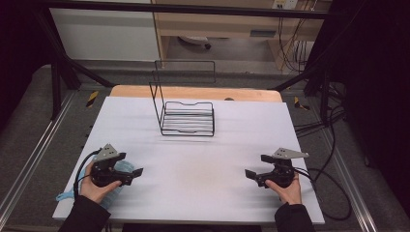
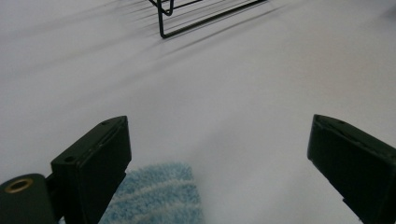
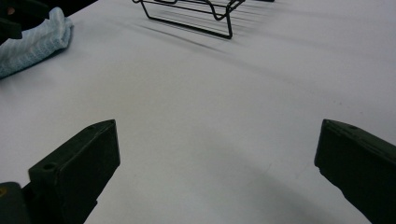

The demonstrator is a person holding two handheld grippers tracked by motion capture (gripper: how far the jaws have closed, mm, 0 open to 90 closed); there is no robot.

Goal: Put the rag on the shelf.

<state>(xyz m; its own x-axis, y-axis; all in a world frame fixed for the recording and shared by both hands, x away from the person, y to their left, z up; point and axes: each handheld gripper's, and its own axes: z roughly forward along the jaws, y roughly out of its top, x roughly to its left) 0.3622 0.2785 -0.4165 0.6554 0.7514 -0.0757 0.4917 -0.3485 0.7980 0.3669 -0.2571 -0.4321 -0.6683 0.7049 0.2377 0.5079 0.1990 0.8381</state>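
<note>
Two grippers rest low over the white table [image 1: 193, 145], one at each side near the person's edge. The left gripper [image 1: 137, 172] has its jaws spread wide with nothing between them, and the right gripper [image 1: 251, 173] is also wide open and empty. A light blue cloth [image 1: 123, 169] lies on the table directly under and behind the left gripper; in the left gripper view its striped corner [image 2: 159, 193] shows just beside the left-hand jaw, not between the pads. A black wire rack [image 1: 187, 118] stands at the far middle of the table, well apart from both grippers.

I judge that the work is at its very beginning: the cloth is not yet gripped, and the left gripper is the one closest to it. The next move probably needs the left gripper to draw back or tilt down, so that the cloth edge comes between the jaws before they close.

Most of the cloth is hidden under the left hand in the high view, so I cannot tell if it is folded or crumpled. The rack is cut off at the top of both gripper views.
</note>
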